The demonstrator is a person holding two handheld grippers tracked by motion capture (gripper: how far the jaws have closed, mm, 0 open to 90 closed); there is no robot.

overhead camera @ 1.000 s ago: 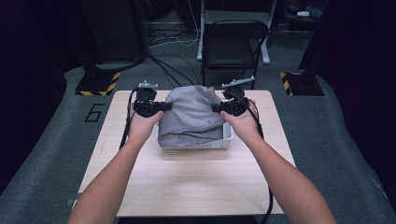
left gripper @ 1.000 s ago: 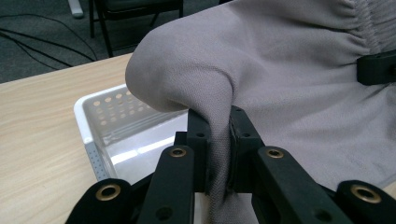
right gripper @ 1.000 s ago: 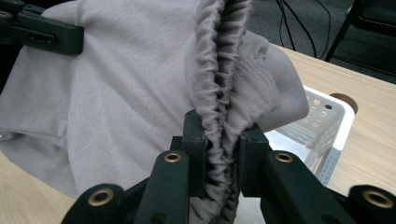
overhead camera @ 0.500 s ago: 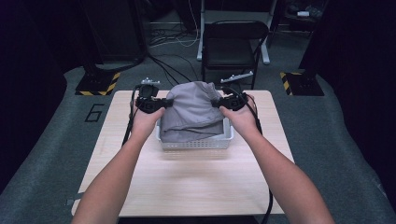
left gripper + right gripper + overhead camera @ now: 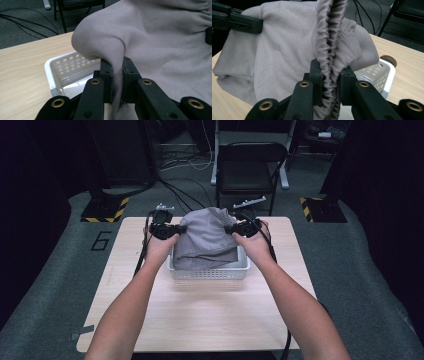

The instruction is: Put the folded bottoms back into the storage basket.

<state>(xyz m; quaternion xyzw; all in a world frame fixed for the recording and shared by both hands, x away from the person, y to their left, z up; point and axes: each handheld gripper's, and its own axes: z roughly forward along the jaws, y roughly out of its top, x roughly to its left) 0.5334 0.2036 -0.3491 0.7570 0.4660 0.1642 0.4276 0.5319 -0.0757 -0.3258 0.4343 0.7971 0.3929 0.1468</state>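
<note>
Now both grippers pinch a grey fabric garment [image 5: 207, 237], left gripper [image 5: 117, 75] on plain cloth, right gripper [image 5: 331, 77] on gathered elastic, above a white perforated plastic basket [image 5: 210, 270] on the wooden bench [image 5: 200, 320].

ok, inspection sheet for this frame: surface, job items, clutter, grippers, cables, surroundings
Surface: light wooden table, bare in front of the basket.
Job items: grey cloth held up over white perforated basket, its lower part draped into it.
Clutter: nothing seen.
Grippers: left gripper shut on a cloth fold; right gripper shut on the gathered elastic edge.
Cables: black cable trails from the left gripper; more on the floor behind.
Surroundings: black chair, striped stand feet, dark floor.
</note>
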